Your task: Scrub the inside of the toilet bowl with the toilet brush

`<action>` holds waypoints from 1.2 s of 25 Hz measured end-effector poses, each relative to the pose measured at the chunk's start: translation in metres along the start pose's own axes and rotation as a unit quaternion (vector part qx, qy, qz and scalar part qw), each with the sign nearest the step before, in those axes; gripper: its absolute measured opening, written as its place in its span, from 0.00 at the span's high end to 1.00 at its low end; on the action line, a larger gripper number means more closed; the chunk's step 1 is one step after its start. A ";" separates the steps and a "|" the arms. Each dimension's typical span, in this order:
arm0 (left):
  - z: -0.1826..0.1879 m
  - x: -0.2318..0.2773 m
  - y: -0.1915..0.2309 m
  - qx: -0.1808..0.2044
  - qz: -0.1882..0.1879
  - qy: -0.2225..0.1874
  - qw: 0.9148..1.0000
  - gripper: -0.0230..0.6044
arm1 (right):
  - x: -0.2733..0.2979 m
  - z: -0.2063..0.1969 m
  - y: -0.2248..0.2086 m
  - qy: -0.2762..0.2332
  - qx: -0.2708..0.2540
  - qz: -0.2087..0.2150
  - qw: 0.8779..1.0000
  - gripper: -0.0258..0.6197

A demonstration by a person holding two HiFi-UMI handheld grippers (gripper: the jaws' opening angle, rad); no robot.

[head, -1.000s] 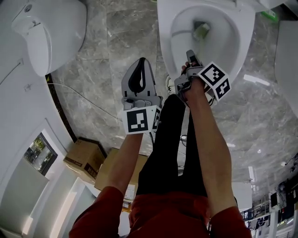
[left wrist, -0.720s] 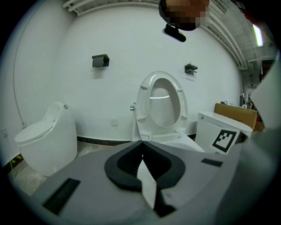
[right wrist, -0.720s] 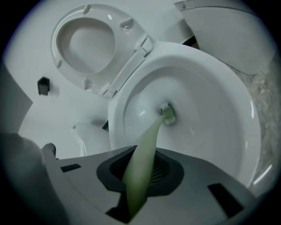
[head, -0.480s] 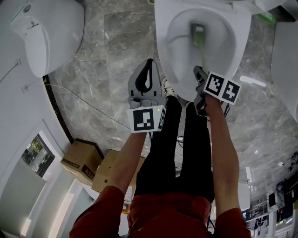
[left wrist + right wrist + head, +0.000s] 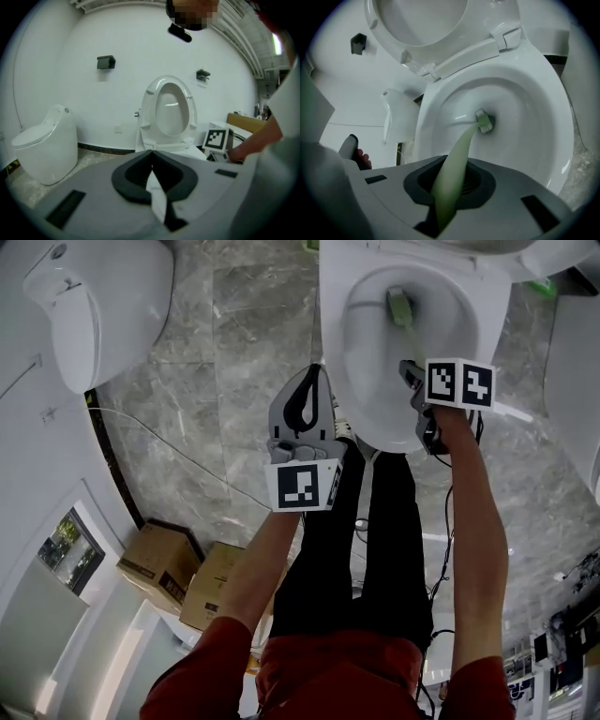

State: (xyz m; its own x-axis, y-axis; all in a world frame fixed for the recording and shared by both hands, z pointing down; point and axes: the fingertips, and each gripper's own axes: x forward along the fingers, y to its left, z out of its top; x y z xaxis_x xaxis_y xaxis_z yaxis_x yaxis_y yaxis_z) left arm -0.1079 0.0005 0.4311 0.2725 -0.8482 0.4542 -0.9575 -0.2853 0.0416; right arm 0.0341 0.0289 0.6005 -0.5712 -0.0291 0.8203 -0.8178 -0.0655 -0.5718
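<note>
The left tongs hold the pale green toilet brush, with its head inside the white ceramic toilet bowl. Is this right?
Not quite: the right tongs hold the pale green toilet brush, its head inside the white ceramic toilet bowl. The right gripper view shows it.

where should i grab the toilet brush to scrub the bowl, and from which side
Grip the toilet brush at the top of its long green handle, coming from above the front of the toilet bowl, as the right gripper does. The handle slopes down to its head at the bowl's bottom, which likely gives good reach.
</note>
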 end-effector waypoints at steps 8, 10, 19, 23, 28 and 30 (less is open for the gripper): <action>0.006 0.005 0.011 -0.005 0.007 -0.015 1.000 0.96 | 0.015 0.017 -0.012 0.062 -0.039 -0.046 0.996 0.90; 0.005 0.004 0.011 -0.005 0.006 -0.010 1.000 0.96 | 0.007 0.015 -0.008 0.070 -0.066 -0.056 0.994 0.90; 0.005 0.003 0.005 -0.009 -0.002 0.006 1.000 0.96 | -0.043 0.019 0.042 0.036 -0.138 -0.038 0.989 0.90; 0.002 0.003 0.005 -0.010 0.000 0.009 1.000 0.96 | -0.030 0.021 0.028 0.049 -0.087 -0.029 0.995 0.90; -0.001 0.002 -0.001 -0.007 -0.005 0.011 1.000 0.96 | -0.001 0.025 0.004 0.038 0.034 0.014 0.999 0.90; -0.003 0.001 -0.002 -0.006 -0.007 0.013 1.000 0.96 | 0.002 0.031 0.002 0.019 0.080 0.032 0.996 0.90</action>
State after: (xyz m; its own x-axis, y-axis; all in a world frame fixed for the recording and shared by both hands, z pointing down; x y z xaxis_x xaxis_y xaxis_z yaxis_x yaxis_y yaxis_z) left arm -0.1060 0.0019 0.4338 0.2837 -0.8319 0.4769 -0.9547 -0.2916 0.0593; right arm 0.0337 -0.0021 0.6010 -0.6261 0.0001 0.7797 -0.7602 -0.2222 -0.6104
